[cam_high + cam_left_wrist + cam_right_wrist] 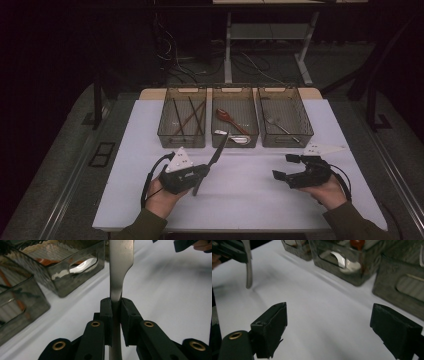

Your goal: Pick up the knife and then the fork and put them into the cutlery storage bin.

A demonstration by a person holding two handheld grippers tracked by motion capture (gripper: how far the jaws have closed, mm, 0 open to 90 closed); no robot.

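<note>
Metal knife [120, 270] in left claw [116, 307]

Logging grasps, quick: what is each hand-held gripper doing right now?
Left hand-held gripper: shut on a knife, held above the table.
Right hand-held gripper: open, nothing between its jaws.

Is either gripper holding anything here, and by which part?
The left gripper is shut on a metal knife, clamped around the handle's narrow part near the blade. The right gripper is open and empty.

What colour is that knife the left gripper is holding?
Plain silvery grey metal. The knife, clamped in the left gripper, shows best in the left gripper view.
</note>
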